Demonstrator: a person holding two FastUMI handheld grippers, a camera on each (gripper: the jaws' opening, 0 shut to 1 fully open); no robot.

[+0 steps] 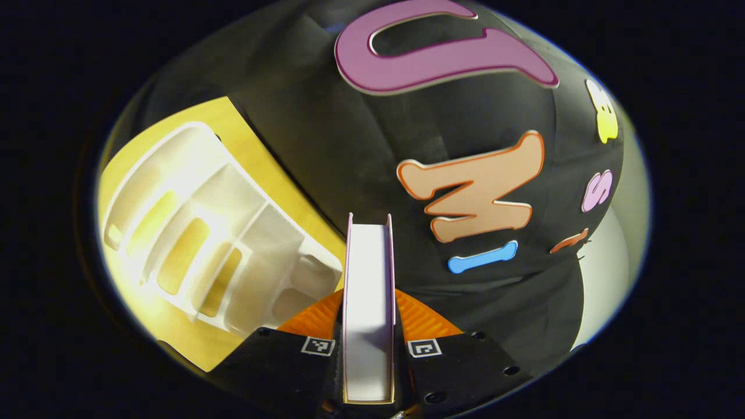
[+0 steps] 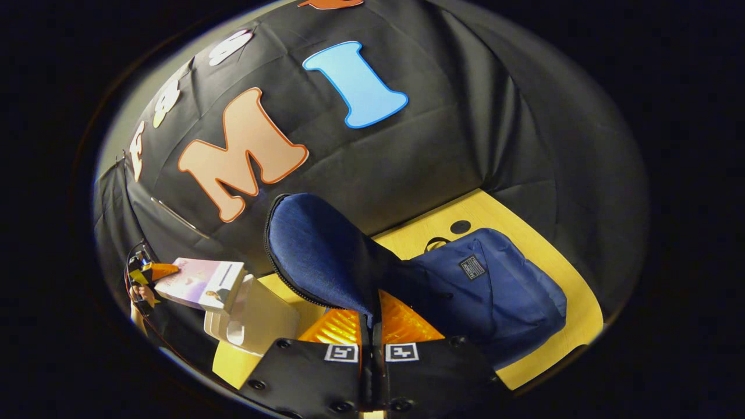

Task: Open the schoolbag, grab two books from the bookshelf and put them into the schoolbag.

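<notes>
Left gripper [image 1: 368, 326] clamps the book [image 1: 368, 291] at its stiff edge; right gripper [image 2: 372, 343] pinches the schoolbag [image 2: 489, 291] flap [image 2: 317, 250], floppy cloth, probably slips easily.

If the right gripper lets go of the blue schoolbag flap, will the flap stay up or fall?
Probably it falls. The flap is thin cloth and bends over the right gripper, which pinches its edge, so it looks floppy. The schoolbag sags on the table, so it seems soft and likely light.

A staged recording booth: black cloth wall [image 2: 465, 134] hung behind a yellow wooden table [image 2: 547, 256] carrying a white bookshelf [image 1: 221, 233].
</notes>
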